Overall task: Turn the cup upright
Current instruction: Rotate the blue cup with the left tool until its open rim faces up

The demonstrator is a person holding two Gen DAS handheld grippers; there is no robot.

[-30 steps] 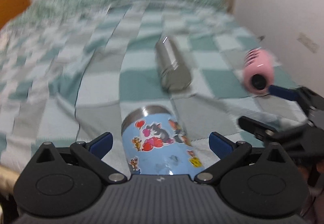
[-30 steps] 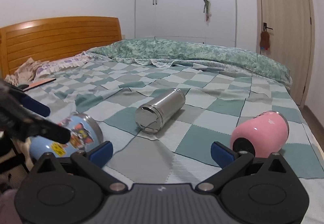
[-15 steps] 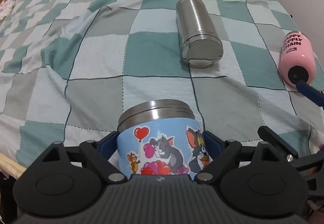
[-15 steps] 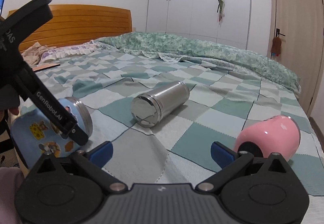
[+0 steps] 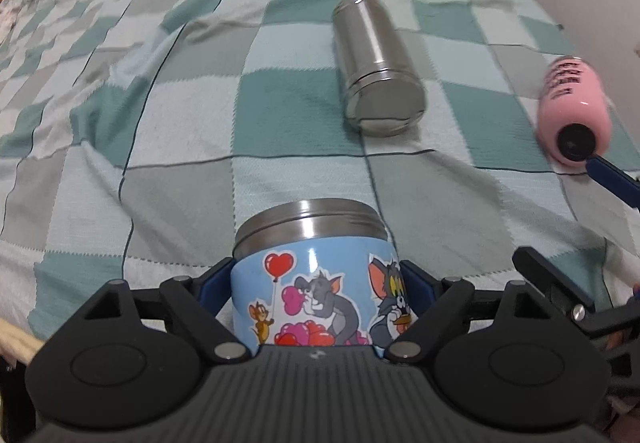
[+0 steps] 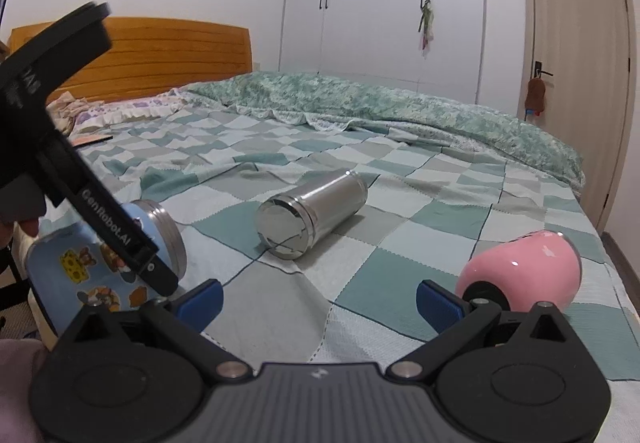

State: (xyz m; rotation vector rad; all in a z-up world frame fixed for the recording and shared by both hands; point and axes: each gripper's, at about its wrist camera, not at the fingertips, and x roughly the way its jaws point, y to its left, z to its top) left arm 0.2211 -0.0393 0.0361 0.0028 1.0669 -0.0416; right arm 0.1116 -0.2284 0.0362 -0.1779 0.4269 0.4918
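Observation:
A light blue cartoon-sticker cup (image 5: 320, 291) with a steel rim lies on its side at the near edge of the bed. My left gripper (image 5: 318, 283) is shut on its body, blue pads pressed to both sides. The right wrist view shows the same cup (image 6: 96, 267) at the left, with the left gripper's black arm across it. My right gripper (image 6: 320, 297) is open and empty, low over the quilt, with a pink cup (image 6: 524, 271) lying on its side just beyond its right finger.
A steel cup (image 5: 376, 71) lies on its side mid-bed, also seen in the right wrist view (image 6: 310, 215). The pink cup (image 5: 574, 111) lies at the right. The checked quilt (image 5: 160, 123) is rumpled. A wooden headboard (image 6: 168, 51), wardrobe and door stand behind.
My left gripper has closed from open onto the blue cup and tipped downward over the bed. The right gripper has stayed open and hardly moved.

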